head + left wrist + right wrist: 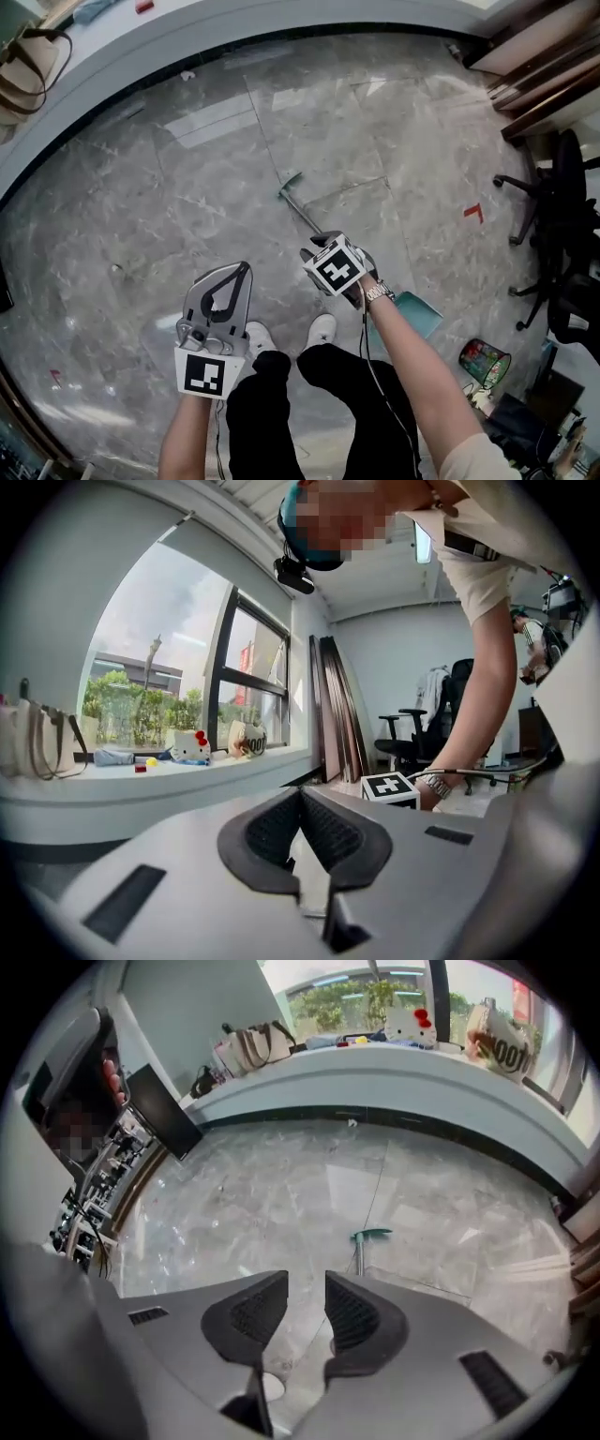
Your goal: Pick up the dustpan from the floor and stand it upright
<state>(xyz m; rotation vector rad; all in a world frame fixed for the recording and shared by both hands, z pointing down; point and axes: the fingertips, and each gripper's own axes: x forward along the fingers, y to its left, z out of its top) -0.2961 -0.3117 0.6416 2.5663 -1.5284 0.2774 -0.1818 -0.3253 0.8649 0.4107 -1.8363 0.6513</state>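
The dustpan lies flat on the grey marble floor. Its teal pan (419, 314) is by my right forearm, and its metal pole (305, 214) runs up-left to a teal handle tip (289, 183). My right gripper (317, 246) hovers over the pole's middle; its jaws stand a little apart with only floor between them. In the right gripper view (307, 1283) the pole (359, 1255) and handle tip (372, 1235) show just beyond the right finger. My left gripper (242, 272) hangs above my left shoe, shut and empty; its pads (323, 832) meet at the tips.
Black office chairs (562, 216) stand at the right, with a colourful bin (483, 361) below them. A curved window ledge (281, 28) runs along the far wall with a bag (23, 66) on it. Boards (333, 710) lean by the window. My white shoes (321, 330) are near the pan.
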